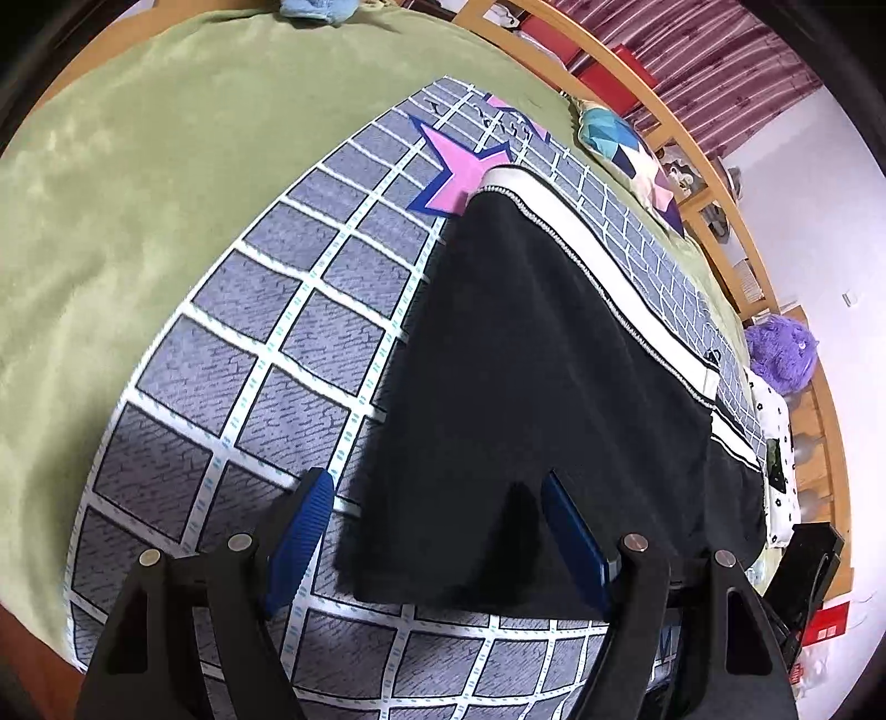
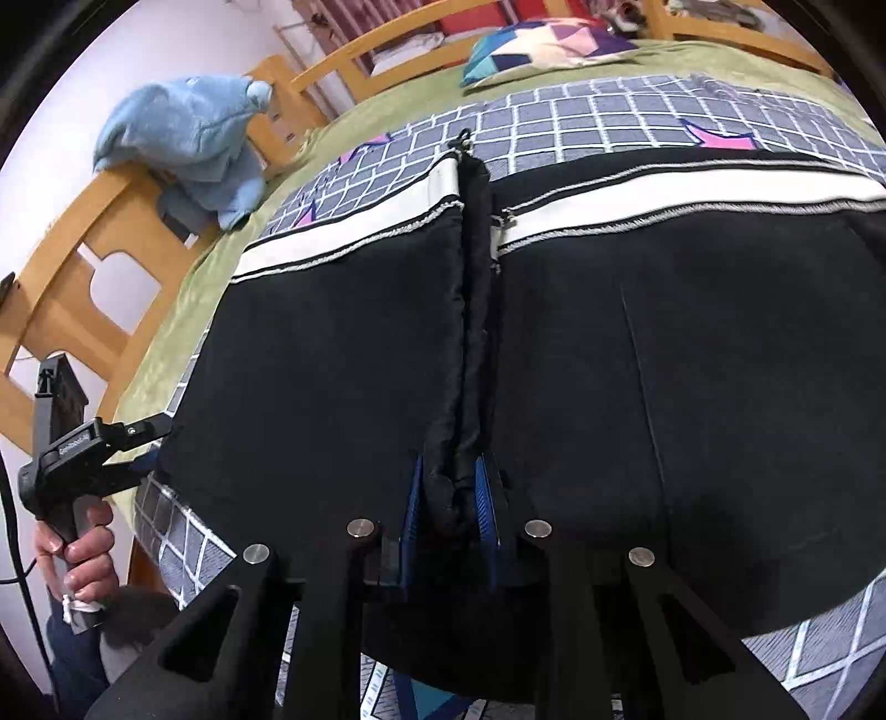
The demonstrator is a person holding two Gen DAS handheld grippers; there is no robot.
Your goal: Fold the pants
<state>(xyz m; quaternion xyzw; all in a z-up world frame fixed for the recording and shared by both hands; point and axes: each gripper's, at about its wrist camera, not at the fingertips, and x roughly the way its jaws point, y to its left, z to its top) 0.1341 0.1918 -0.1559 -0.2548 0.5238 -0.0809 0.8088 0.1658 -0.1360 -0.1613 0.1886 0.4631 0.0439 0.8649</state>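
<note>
Black pants (image 1: 526, 360) with a white side stripe lie flat on a grey checked blanket (image 1: 232, 332). My left gripper (image 1: 437, 493) is open, its blue fingers straddling the near left corner of the pants without gripping. In the right wrist view the pants (image 2: 692, 360) fill the frame, and my right gripper (image 2: 451, 493) is shut on a raised fold of the black fabric at their near edge. The left gripper (image 2: 147, 429) shows at the left, held by a hand at the corner of the pants.
The blanket lies on a green bedspread (image 1: 127, 166) inside a wooden bed frame (image 2: 72, 260). A patterned pillow (image 2: 548, 47), a blue plush toy (image 2: 188, 138) and a purple plush toy (image 1: 781, 349) sit at the bed's edges.
</note>
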